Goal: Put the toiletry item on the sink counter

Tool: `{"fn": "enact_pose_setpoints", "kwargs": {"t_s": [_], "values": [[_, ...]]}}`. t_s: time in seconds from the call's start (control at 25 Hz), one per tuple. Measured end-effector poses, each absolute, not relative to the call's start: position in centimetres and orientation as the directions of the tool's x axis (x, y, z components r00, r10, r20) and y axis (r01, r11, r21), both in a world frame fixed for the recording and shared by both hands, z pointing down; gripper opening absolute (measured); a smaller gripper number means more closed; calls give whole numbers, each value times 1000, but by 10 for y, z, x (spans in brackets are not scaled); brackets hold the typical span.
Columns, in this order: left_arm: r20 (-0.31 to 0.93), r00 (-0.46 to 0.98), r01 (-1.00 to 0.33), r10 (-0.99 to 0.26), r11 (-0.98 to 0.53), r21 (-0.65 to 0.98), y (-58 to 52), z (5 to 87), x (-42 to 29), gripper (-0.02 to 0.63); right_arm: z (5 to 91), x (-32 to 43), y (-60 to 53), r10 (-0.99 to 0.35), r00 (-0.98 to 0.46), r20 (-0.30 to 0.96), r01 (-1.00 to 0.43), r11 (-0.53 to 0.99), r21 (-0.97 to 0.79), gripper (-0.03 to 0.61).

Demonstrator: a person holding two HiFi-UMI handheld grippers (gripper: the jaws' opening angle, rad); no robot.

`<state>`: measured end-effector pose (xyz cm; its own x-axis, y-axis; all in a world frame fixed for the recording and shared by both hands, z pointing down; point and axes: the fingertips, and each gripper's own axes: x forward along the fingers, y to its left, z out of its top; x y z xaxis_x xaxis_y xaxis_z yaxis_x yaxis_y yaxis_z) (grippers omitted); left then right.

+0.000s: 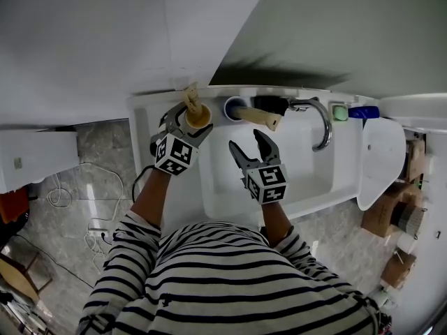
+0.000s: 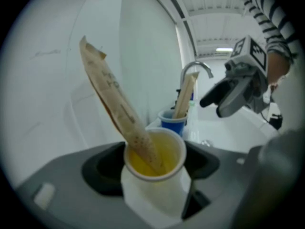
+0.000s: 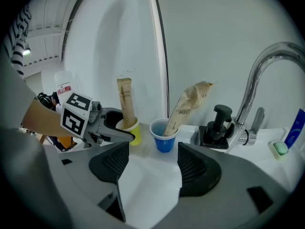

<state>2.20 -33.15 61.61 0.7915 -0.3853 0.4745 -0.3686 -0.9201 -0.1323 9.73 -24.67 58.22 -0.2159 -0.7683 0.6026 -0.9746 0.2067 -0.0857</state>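
A tan paper-wrapped toiletry packet (image 2: 116,104) stands tilted in a yellow cup (image 2: 155,161). My left gripper (image 1: 188,121) is shut on that cup, one pad on each side, at the left end of the white sink counter (image 1: 150,110). In the right gripper view the cup (image 3: 133,130) sits low by the counter; I cannot tell whether it touches. A blue cup (image 3: 164,135) with a second packet (image 3: 188,106) stands on the counter just to its right. My right gripper (image 1: 246,142) hovers open and empty over the basin (image 1: 307,180).
A chrome faucet (image 1: 323,121) arches over the basin, with a black pump dispenser (image 3: 217,125) next to it. A green item (image 1: 339,112) and a blue one (image 1: 363,112) lie at the counter's right end. The wall and mirror rise right behind the counter.
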Motion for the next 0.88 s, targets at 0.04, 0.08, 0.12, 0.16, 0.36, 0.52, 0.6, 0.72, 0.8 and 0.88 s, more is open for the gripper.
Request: {"fn": "enact_pose_setpoints", "kwargs": {"t_s": [0.04, 0.08, 0.12, 0.16, 0.36, 0.52, 0.6, 0.72, 0.8, 0.88], "values": [[476, 789, -372, -389, -918, -134, -333, 619, 23, 370, 582, 97, -246, -768, -216, 603, -975, 207, -85, 305], [480, 786, -373, -390, -918, -136, -334, 621, 24, 370, 582, 97, -246, -768, -216, 603, -975, 207, -85, 304], [486, 783, -371, -388, -919, -137, -334, 624, 25, 370, 581, 97, -246, -768, -217, 603, -974, 208, -85, 305], [491, 781, -367, -386, -920, -139, -334, 627, 26, 370, 581, 97, -245, -767, -217, 603, -974, 210, -84, 304], [482, 788, -360, -382, -922, -143, -334, 633, 31, 370, 579, 95, -244, -766, -221, 604, -973, 214, -84, 304], [478, 792, -353, -380, -924, -149, -334, 633, 31, 371, 578, 94, -245, -768, -223, 600, -972, 218, -82, 305], [475, 796, -351, -375, -926, -142, -334, 633, 31, 371, 577, 93, -246, -769, -225, 599, -972, 220, -82, 305], [466, 809, -352, -359, -930, -106, -332, 632, 32, 372, 575, 91, -245, -769, -229, 596, -971, 224, -84, 304], [463, 809, -355, -362, -929, -106, -333, 632, 31, 384, 574, 90, -245, -770, -231, 595, -970, 226, -84, 305], [464, 803, -363, -373, -925, -115, -334, 633, 29, 408, 574, 90, -245, -771, -231, 594, -970, 227, -84, 305]]}}
